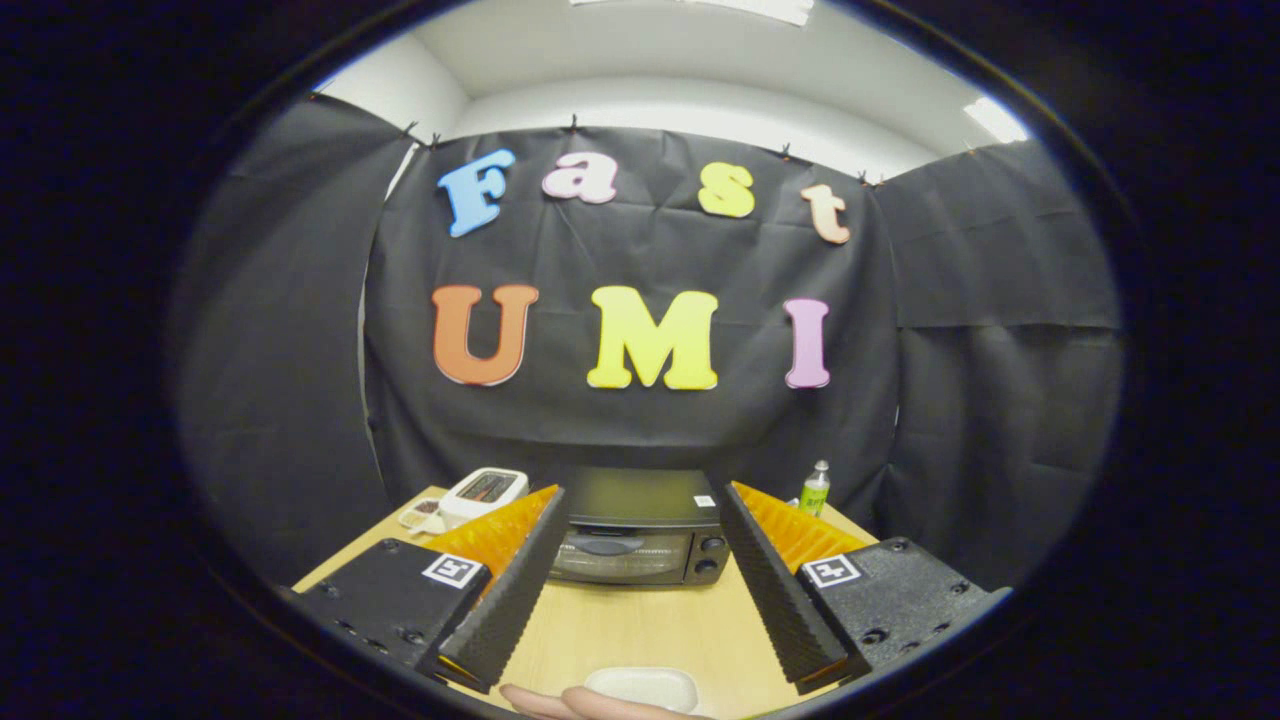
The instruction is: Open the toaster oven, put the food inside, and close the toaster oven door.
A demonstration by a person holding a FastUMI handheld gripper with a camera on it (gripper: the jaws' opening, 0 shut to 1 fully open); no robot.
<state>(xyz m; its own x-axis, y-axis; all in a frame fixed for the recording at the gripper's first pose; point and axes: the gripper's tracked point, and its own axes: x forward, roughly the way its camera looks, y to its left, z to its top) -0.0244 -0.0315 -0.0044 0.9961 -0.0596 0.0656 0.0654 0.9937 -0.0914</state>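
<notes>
A black toaster oven (640, 528) stands at the far side of the wooden table (640, 630), its door shut, with a handle across the glass and two knobs on its right. My gripper (640, 505) is open, raised above the table, and the oven shows between the two fingers, well beyond them. A small white dish (642, 686) lies on the table close under the gripper. A person's fingers (570, 703) touch its near edge. I cannot tell what the dish holds.
A white toaster (485, 491) with dark slots stands left of the oven, and a small tray with cups (422, 514) sits beside it. A green bottle (815, 489) stands right of the oven. Black cloth walls close in the table at the back and sides.
</notes>
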